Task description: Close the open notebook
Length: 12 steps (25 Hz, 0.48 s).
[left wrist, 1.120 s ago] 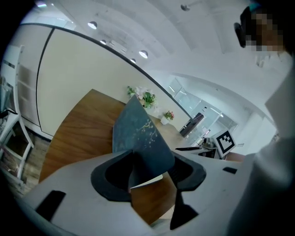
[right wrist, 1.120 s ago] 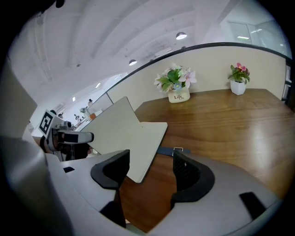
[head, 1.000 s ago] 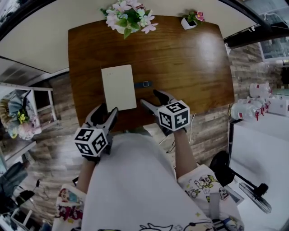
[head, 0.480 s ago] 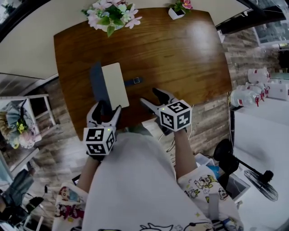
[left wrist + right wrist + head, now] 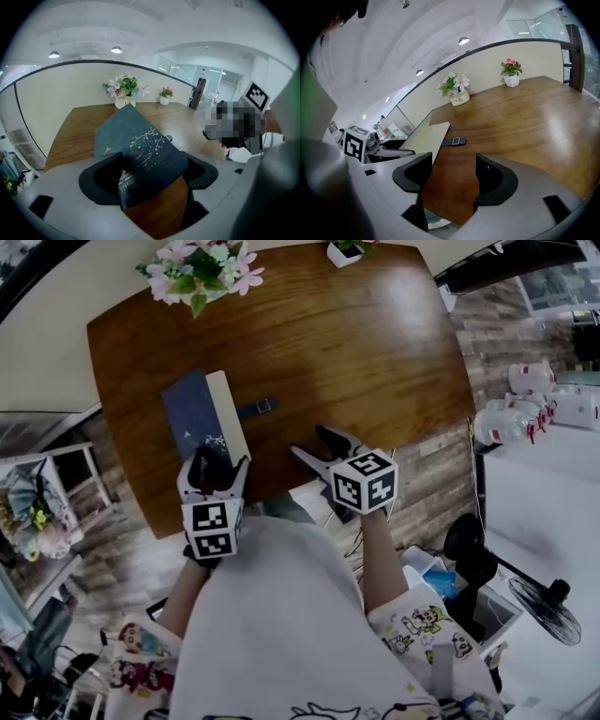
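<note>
The notebook (image 5: pixel 202 418) lies at the left of the wooden table (image 5: pixel 375 352). Its dark blue cover (image 5: pixel 136 140), printed with a white blossom pattern, stands tilted, and a cream face (image 5: pixel 426 136) shows on its right side. A blue strap (image 5: pixel 255 408) lies on the table to its right. My left gripper (image 5: pixel 217 465) is at the notebook's near edge. Its jaws have just been opening and stand wide, with the cover's near corner between them (image 5: pixel 147 176) and not pinched. My right gripper (image 5: pixel 311 443) is open and empty over the table's front edge (image 5: pixel 454 173).
A vase of pink flowers (image 5: pixel 197 268) and a small potted plant (image 5: pixel 342 251) stand at the table's far edge. White bottles (image 5: pixel 511 423) and a floor fan (image 5: pixel 544 601) are to the right of the table, and a shelf (image 5: pixel 37 502) to the left.
The blue cover has come into sight left of the cream face and widened while the cream face narrowed. My left gripper has rolled upright and closed in on the notebook's near edge.
</note>
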Each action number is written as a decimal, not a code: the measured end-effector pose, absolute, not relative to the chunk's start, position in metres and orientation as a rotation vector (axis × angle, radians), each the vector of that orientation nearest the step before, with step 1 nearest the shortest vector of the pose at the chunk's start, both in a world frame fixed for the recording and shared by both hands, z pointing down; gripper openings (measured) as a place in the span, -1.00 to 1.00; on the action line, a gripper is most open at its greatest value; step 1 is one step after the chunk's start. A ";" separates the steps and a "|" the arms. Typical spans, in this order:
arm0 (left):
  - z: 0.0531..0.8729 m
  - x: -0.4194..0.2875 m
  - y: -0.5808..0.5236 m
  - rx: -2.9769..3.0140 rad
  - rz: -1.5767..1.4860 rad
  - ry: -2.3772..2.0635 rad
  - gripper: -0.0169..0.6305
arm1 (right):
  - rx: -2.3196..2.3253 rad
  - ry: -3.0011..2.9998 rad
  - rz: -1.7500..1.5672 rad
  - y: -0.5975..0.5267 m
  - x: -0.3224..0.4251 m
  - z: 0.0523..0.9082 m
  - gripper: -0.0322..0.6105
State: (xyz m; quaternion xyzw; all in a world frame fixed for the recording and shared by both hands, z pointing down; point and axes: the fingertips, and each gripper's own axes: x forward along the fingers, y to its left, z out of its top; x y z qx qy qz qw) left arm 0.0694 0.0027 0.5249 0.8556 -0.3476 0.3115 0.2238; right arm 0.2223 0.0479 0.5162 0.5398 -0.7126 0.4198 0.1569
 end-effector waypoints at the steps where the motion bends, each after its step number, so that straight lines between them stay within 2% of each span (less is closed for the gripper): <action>1: 0.527 0.071 0.003 2.365 0.873 -0.968 0.14 | 1.544 -2.036 1.204 0.049 0.225 0.517 -0.01; 12: 0.550 0.084 0.007 2.421 1.018 -1.029 0.18 | 1.525 -2.035 1.211 0.057 0.239 0.523 -0.01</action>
